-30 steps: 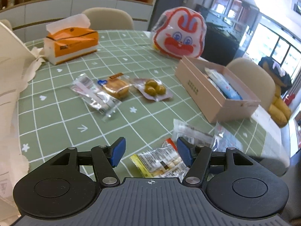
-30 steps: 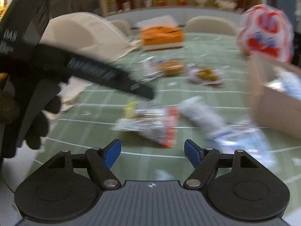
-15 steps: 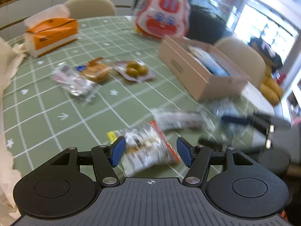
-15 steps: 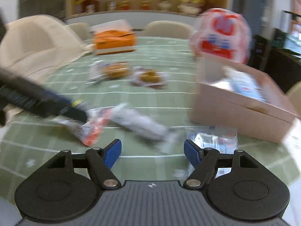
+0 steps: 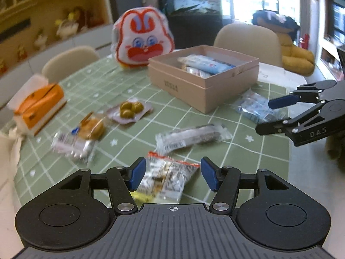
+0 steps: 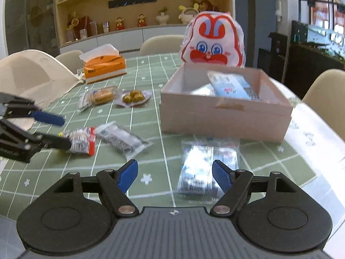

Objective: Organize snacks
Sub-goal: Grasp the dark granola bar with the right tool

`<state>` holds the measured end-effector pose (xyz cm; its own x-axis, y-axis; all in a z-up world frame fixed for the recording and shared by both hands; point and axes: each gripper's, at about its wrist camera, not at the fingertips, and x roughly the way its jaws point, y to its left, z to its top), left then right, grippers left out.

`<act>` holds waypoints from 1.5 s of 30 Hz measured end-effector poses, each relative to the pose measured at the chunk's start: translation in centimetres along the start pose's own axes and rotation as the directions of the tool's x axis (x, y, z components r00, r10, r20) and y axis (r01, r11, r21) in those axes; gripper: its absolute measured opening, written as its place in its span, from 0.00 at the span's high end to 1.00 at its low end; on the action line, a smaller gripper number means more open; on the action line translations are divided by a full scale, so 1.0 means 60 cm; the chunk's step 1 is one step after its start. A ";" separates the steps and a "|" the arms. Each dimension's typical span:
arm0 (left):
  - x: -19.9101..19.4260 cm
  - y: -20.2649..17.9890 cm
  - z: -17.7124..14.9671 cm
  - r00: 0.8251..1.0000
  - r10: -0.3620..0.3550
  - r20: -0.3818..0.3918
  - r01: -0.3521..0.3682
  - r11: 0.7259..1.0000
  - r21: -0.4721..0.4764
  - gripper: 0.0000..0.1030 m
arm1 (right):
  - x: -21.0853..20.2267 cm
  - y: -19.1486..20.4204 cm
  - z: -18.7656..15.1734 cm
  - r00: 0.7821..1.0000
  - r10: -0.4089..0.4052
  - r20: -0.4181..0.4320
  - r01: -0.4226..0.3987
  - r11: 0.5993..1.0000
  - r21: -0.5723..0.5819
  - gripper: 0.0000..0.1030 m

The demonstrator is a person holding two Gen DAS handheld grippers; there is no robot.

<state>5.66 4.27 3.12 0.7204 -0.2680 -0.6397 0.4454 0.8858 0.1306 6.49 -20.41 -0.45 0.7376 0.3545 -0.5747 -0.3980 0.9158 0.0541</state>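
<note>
Both claws were seen spread wide, with nothing gripped. The left gripper (image 5: 171, 173) was held low over a red-edged snack packet (image 5: 167, 178), which lay on the green checked tablecloth (image 5: 254, 151) with its near part between the blue fingers. The right gripper (image 6: 175, 172) was poised above a clear pack with blue print (image 6: 207, 168), which lay just in front of the pink box (image 6: 224, 116). A long silvery packet (image 5: 192, 138) was found between the two, apart from both. Farther off, a pack of olives (image 5: 130, 110), a cake in wrap (image 5: 91, 126) and a further clear packet (image 5: 72, 144) were spread in a loose row. Open cloth was left between the packets and the box, whose top stood open with blue packets (image 6: 228, 84) already inside. The table's right edge (image 6: 310, 172) was shown only in the right view; a rabbit-faced bag (image 6: 212, 43) behind the box and an orange tissue box (image 6: 104, 64) were visible in both.
</note>
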 end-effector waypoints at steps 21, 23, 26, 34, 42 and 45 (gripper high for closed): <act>0.044 0.041 -0.013 1.000 -0.014 -0.028 0.010 0.989 -0.144 0.35 | -0.001 0.009 -0.008 1.000 0.017 0.018 -0.016 1.000 -0.026 0.18; 0.051 0.050 -0.016 0.999 -0.020 -0.029 0.014 0.984 -0.178 0.37 | -0.001 0.009 -0.008 1.000 0.016 0.018 -0.015 1.000 -0.027 0.17; 0.060 0.058 -0.023 0.999 -0.027 -0.018 0.022 0.977 -0.212 0.37 | -0.001 0.011 -0.008 1.000 0.014 0.015 -0.013 0.999 -0.035 0.16; 0.060 0.063 -0.022 0.999 -0.042 -0.003 0.040 0.963 -0.267 0.37 | 0.005 0.015 -0.007 0.999 0.033 -0.008 -0.033 0.997 -0.063 0.08; 0.039 0.044 -0.035 1.000 0.012 0.007 -0.009 0.920 -0.392 0.38 | 0.014 0.023 0.001 0.998 0.038 -0.055 -0.042 0.996 -0.079 0.00; 0.026 0.033 -0.040 0.999 0.048 -0.015 -0.050 0.907 -0.419 0.39 | 0.021 0.045 0.002 0.996 -0.008 -0.088 -0.008 0.983 -0.183 0.00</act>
<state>6.38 6.52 0.58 0.7332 -0.2194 -0.6437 0.1450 0.9752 -0.1673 6.43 -17.47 -0.93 0.6899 0.3288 -0.6449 -0.4970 0.8629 -0.0917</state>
